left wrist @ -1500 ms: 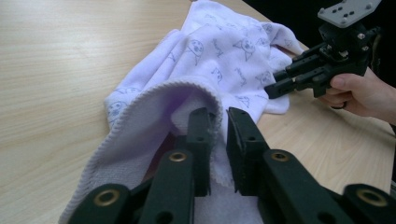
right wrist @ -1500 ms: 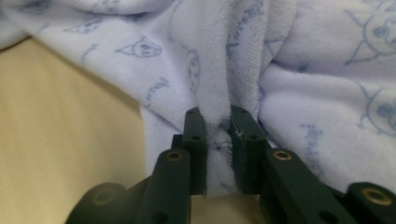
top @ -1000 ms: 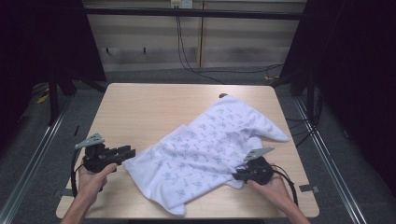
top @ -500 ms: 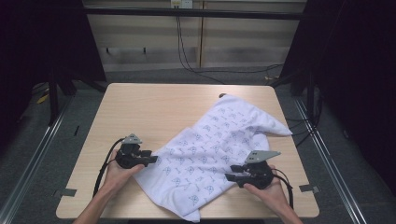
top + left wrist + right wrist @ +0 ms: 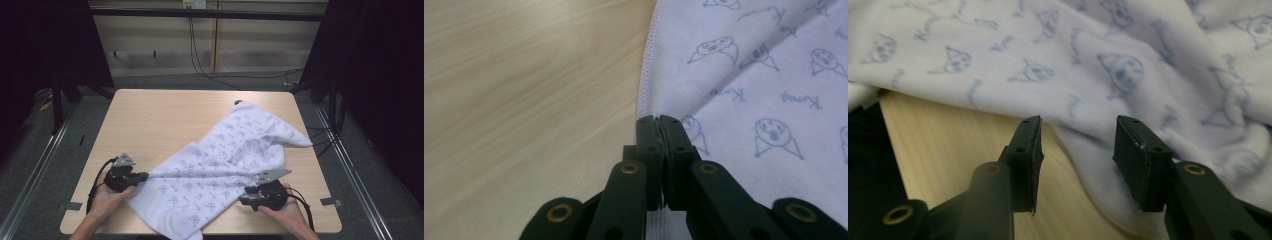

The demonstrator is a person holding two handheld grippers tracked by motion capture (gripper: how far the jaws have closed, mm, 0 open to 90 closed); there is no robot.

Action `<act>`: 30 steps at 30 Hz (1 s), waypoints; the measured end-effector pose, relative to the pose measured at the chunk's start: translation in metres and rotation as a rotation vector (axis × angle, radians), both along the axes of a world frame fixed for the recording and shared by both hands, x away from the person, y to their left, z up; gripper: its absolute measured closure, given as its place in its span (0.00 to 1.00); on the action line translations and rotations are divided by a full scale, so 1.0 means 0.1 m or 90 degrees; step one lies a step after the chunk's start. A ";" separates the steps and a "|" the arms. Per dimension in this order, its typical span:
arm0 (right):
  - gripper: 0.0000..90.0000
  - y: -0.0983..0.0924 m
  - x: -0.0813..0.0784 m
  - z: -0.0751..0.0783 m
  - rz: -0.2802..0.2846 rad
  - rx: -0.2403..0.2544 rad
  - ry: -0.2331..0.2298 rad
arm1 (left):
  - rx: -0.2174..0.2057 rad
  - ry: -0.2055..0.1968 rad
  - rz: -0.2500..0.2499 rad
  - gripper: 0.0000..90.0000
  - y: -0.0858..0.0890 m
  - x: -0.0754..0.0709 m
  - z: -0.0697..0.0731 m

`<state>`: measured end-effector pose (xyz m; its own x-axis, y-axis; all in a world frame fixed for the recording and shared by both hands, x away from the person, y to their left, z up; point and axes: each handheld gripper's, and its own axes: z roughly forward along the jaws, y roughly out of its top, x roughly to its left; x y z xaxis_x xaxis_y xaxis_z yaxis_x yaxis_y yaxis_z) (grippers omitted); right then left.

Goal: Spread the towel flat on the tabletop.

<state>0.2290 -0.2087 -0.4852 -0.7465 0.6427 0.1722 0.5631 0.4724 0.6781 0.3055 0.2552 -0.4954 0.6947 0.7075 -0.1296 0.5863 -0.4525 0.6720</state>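
Cloth (image 5: 227, 160): white, printed with small grey faces, lying rumpled and slantwise across the wooden table (image 5: 165, 120), from the far right corner toward the near edge, where a tip hangs over.

High view: left gripper (image 5: 141, 176) at the cloth's near left edge, low on the table. Right gripper (image 5: 244, 200) at the near right side, beside a bunched fold. Cloth still creased, not spread flat or folded.

Left gripper view: jaws pressed together, stitched hem (image 5: 646, 75) pinched between the tips. They have just been closing, and the cloth is in them. Bare table to one side, flat printed cloth to the other.

Right gripper view: jaws stand apart, having just been opening. A fold of cloth (image 5: 1098, 155) lies between them, but the pads (image 5: 1034, 145) do not press on it; no hold here.

Judgement: early stage. One edge secured on the left; the right side has yet to take a grip, and any straightening or folding remains to be done.
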 end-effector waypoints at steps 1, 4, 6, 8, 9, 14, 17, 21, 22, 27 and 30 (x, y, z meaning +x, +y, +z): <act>0.61 0.01 0.01 -0.02 0.000 -0.004 0.002 | 0.002 -0.001 0.001 0.98 0.04 -0.02 0.00; 0.62 0.03 0.02 -0.05 -0.005 -0.029 0.003 | -0.015 0.010 -0.003 0.98 0.11 -0.05 -0.01; 0.65 0.04 0.04 -0.08 -0.013 -0.040 -0.004 | -0.014 0.012 -0.002 0.98 0.10 -0.07 0.00; 0.72 0.04 0.09 -0.08 -0.018 -0.060 -0.023 | -0.017 0.019 -0.016 0.98 0.08 -0.08 0.00; 0.78 0.03 0.12 -0.09 -0.027 -0.063 -0.035 | -0.022 0.022 -0.023 0.98 0.05 -0.10 0.00; 0.98 -0.14 0.41 -0.07 -0.080 -0.078 -0.019 | -0.036 0.042 -0.074 0.98 -0.11 -0.19 0.00; 0.98 -0.36 0.63 -0.04 -0.130 -0.057 -0.013 | -0.009 0.028 -0.088 0.98 -0.26 -0.29 0.03; 0.98 -0.74 0.90 0.13 -0.221 -0.033 -0.043 | -0.007 0.030 -0.088 0.99 -0.29 -0.31 0.03; 0.99 -0.80 0.93 0.16 -0.232 -0.024 -0.043 | -0.020 0.039 -0.083 0.99 -0.27 -0.29 0.02; 0.98 -0.87 1.09 0.25 -0.274 -0.018 -0.077 | -0.071 0.085 -0.127 0.98 -0.35 -0.33 0.01; 0.83 -0.72 1.11 0.24 -0.233 0.004 -0.073 | -0.078 0.091 -0.156 0.97 -0.42 -0.43 0.02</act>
